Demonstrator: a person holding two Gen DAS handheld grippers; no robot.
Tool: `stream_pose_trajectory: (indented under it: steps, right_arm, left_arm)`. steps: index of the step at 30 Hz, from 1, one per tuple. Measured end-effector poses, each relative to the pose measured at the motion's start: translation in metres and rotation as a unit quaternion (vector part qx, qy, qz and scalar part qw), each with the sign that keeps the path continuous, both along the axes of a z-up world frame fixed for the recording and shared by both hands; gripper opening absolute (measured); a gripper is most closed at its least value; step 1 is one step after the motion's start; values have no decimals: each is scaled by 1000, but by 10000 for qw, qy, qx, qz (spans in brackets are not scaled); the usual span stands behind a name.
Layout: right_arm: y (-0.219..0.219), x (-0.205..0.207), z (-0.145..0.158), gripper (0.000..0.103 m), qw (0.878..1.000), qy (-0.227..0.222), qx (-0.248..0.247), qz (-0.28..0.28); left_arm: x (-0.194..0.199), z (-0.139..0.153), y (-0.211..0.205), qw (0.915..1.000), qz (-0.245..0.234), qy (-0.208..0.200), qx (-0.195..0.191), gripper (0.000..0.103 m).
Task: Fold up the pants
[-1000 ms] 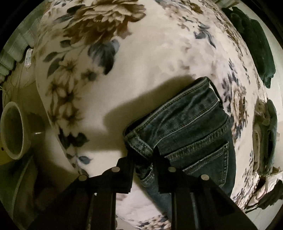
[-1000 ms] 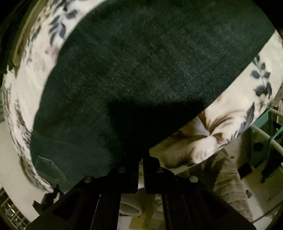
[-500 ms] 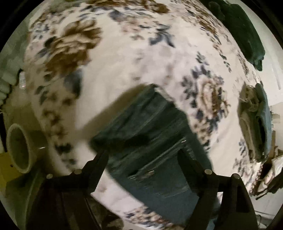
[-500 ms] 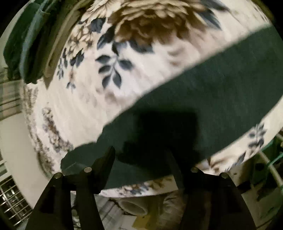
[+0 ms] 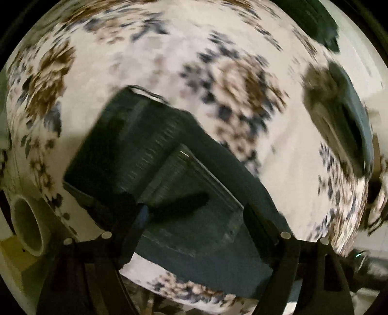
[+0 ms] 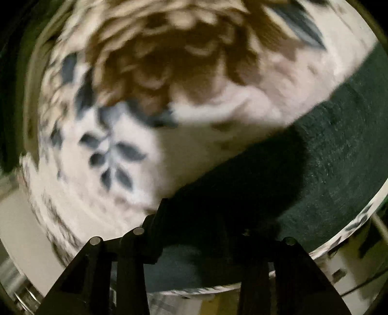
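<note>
Dark blue jeans (image 5: 155,169) lie flat on a floral bedspread (image 5: 184,63), waistband toward the upper left and a back pocket facing up. My left gripper (image 5: 194,225) hovers over the waist end, its jaws wide apart and empty. In the right wrist view a leg of the jeans (image 6: 327,157) runs as a dark band across the lower right. My right gripper (image 6: 213,237) is open just above that leg, holding nothing. Both views are motion-blurred.
A folded dark garment (image 5: 315,21) lies at the bed's far edge and a pile of clothes (image 5: 344,121) at the right. A pale round tub (image 5: 26,223) stands on the floor at the left, below the bed edge (image 5: 80,218).
Both grippers have opened and let go of the jeans, then lifted and pulled back. The waist now lies flat on the bed; the right view swung toward the bedspread.
</note>
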State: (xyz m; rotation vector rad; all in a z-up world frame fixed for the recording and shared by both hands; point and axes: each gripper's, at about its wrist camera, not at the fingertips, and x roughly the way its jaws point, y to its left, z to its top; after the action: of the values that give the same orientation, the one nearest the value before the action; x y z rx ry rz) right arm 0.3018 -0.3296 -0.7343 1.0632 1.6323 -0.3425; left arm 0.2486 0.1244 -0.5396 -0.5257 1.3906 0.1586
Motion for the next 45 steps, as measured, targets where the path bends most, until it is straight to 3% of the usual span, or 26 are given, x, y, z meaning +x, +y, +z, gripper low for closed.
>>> stream_pose_trajectory:
  steps: [2,3,6,10,16,18,21,24,29,30,31,32,34,35,40,45]
  right_arm:
    - [-8,-16,22,70,9989,-465,48,-7]
    - [-17,-28,31,76,9978,-655,-4,-27]
    - [-53,-73,51,77,9943,-916,-509,-182]
    - [-154,-165,53,77,9821,-1086,-1093,-1087]
    - [-316,-263,34,77,9403,-1781,-1251,-2616]
    - [-353,-276,19,77,9311,-1962,-1213,-2825]
    - [-396,-282,-6,76,9272,-2078,-1062,-2929]
    - [-411,-279,-18,76,9121,-2615,-801,-3054]
    - [-423,-264,-34,76,8895,-3184,-553,-3230]
    - [-426,-261,-36,74,8854,-3255,-540,-3274]
    - [-428,-258,-37,65,8837,-3276,-517,-3303]
    - [-429,-256,-41,42,8837,-3257,-457,-3330]
    - [-432,-258,-45,18,8878,-3100,-535,-3360]
    - [-432,-258,-43,14,8891,-3069,-616,-3340]
    - [-421,-269,-8,11,8877,-3007,-937,-3358]
    - [-392,-264,51,10,8973,-2857,-1467,-3029]
  left_arm:
    - [0,3,-24,9995,-322,-20,7,79]
    - [1,3,-41,9986,-526,-25,-84,79]
    - [-1,0,-93,9940,-1089,98,-10,79]
    - [-10,-11,-173,9823,-1863,210,-31,80]
    - [-37,-41,-295,9558,-2910,399,111,80]
    - [-42,-61,-318,9519,-3005,565,219,80]
    - [-41,-77,-327,9551,-2868,602,431,86]
    - [-39,-81,-332,9588,-2749,615,365,101]
    - [-36,-90,-344,9611,-2575,698,721,103]
    - [-35,-91,-351,9611,-2552,701,784,103]
    - [-36,-91,-353,9617,-2518,679,845,103]
    - [-37,-90,-354,9625,-2489,630,878,103]
    - [-37,-91,-361,9627,-2467,652,903,103]
    - [-37,-91,-362,9621,-2484,667,903,103]
    - [-37,-80,-371,9582,-2578,661,1048,103]
    - [-46,-50,-375,9485,-2828,343,1386,103]
